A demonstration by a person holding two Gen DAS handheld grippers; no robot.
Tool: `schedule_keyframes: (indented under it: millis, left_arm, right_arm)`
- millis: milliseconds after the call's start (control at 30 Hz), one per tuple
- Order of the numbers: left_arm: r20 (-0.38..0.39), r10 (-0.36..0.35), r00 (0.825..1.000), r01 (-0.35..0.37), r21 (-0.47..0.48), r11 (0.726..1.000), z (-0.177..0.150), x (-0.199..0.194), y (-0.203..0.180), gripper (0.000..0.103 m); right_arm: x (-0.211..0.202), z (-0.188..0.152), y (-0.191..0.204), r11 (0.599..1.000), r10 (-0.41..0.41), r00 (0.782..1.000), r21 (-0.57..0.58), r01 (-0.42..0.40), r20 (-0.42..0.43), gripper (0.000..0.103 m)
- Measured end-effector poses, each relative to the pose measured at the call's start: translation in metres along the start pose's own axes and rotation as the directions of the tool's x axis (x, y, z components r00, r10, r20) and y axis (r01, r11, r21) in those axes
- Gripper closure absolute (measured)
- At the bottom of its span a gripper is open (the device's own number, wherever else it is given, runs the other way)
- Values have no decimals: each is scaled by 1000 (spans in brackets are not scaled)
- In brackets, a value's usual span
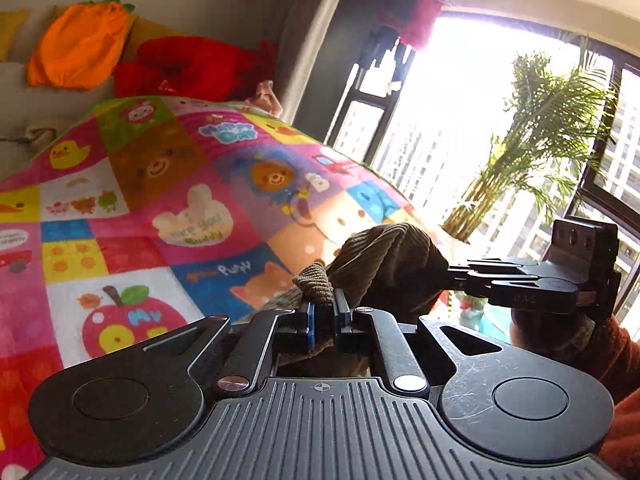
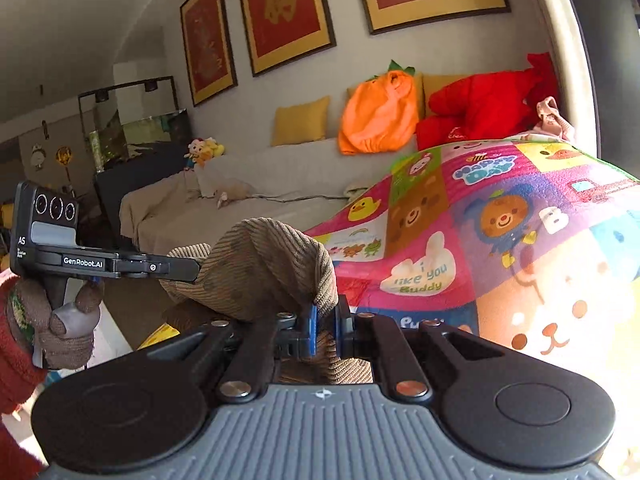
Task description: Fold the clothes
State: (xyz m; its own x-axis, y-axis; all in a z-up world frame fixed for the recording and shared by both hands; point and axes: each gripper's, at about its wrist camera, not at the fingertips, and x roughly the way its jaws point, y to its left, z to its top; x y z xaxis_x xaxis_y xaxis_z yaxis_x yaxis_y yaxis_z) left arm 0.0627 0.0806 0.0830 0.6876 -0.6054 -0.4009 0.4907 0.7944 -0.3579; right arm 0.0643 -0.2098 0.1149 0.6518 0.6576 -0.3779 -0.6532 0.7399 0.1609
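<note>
Nearest us, the left gripper [image 1: 324, 316] pinches one bunched edge of the brown corduroy garment [image 1: 384, 264]; the right gripper [image 2: 324, 326] pinches another. We judge that both grips hold the cloth aloft above the patchwork blanket [image 1: 168, 184] so that it can hang open before folding.
</note>
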Motion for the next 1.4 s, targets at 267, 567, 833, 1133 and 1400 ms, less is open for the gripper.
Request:
schedule_keyframes:
  millis: [267,567,833,1133,1400]
  left_arm:
    - [-97,20,995,-10,98,995,-37,-40,-16,38]
    - [-43,-126,991,126,-9,992,-2,28,-7,24]
    - [-238,-76,968,69,-37,997,-49,96,10,25]
    - [-251,-75,965,73,-18,997,-63,78,-1,23]
    - [-253,-131,958,142,27,989,-55,70,-13,22]
  right_arm:
    - [-18,-87,43,976,-125,982,-195,96,-140,95]
    - [-24,-110,51,956,-165,966,-273,106,-200,91]
    - [-78,-69,43,963,-181,979,-218,156,-98,47]
    - [2,-36,31,999,-27,997,-45,24,-68,47]
    - [31,-109,29,982,-173,959,-117,150,-226,45]
